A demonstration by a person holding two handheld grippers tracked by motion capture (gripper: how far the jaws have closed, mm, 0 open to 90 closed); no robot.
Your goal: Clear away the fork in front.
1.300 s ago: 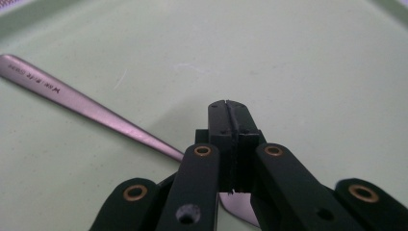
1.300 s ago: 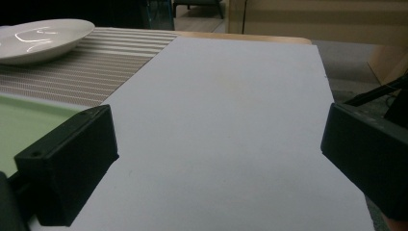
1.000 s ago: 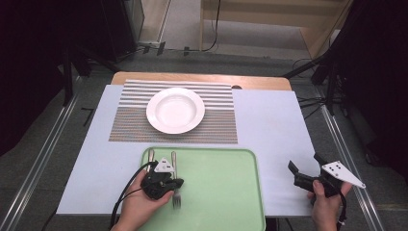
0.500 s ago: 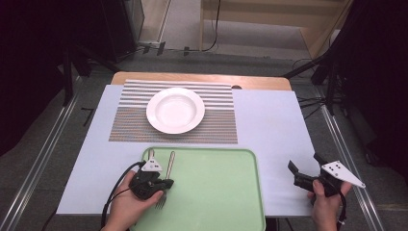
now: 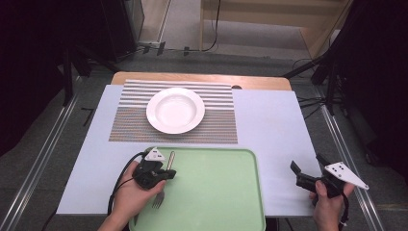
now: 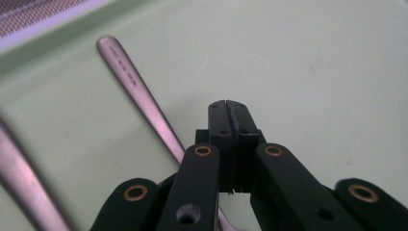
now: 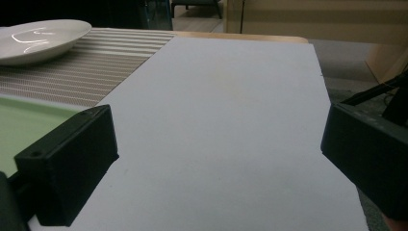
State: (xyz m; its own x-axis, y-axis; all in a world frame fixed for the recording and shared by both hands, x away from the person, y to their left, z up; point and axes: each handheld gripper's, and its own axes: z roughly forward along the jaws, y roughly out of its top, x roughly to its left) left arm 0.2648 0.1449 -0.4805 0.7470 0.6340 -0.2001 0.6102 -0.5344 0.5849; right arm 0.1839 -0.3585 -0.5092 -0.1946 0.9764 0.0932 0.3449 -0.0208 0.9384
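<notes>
A silver fork lies on the left part of a green tray, handle toward the far side, tines toward me. My left gripper is low over the fork's middle. In the left gripper view its jaws are pressed together with nothing between them, and the fork handle runs past their left side and under the linkage. My right gripper is held open near the table's right front corner, nothing between its fingers.
A white plate sits on a striped placemat beyond the tray. A second blurred metal utensil lies left of the fork. White table cover stretches in front of the right gripper. Dark stands flank the table.
My left gripper has shifted a little to the left over the tray, staying by the fork. The right gripper has kept still.
</notes>
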